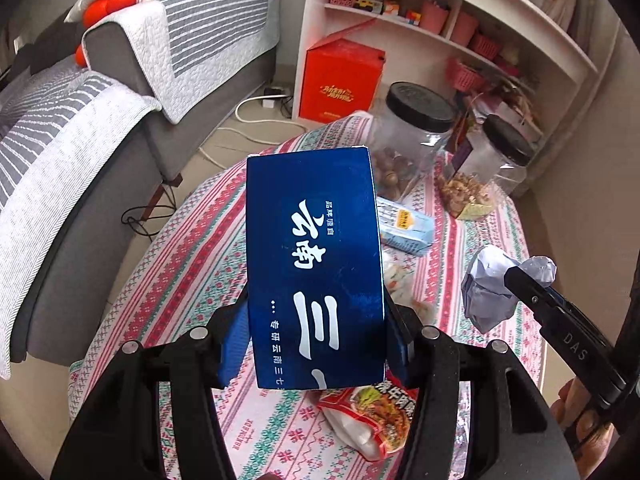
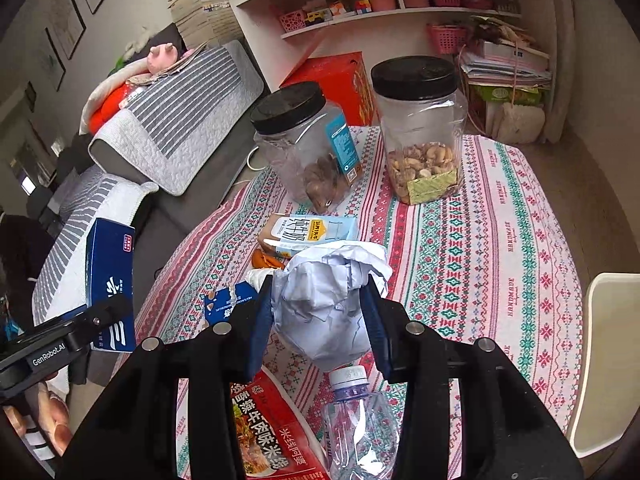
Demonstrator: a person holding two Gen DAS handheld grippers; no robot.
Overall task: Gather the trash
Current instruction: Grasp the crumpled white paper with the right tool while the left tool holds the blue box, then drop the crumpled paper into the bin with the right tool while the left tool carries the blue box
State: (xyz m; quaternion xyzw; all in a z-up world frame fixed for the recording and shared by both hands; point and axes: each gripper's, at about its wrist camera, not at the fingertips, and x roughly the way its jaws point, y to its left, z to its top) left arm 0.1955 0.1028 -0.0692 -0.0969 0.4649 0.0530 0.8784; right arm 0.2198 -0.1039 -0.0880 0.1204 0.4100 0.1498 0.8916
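Note:
My left gripper is shut on a dark blue carton with white lettering, held upright above the table; the same blue carton shows at the left of the right wrist view. My right gripper is shut on a crumpled ball of white paper, lifted off the cloth; that paper ball appears at the right in the left wrist view. On the table lie a milk carton, a red noodle wrapper, an empty plastic bottle, a small blue wrapper and orange peel.
Two clear jars with black lids hold nuts at the far side of the patterned tablecloth. A grey sofa lies left, white shelves and a red box behind, a pale chair at right.

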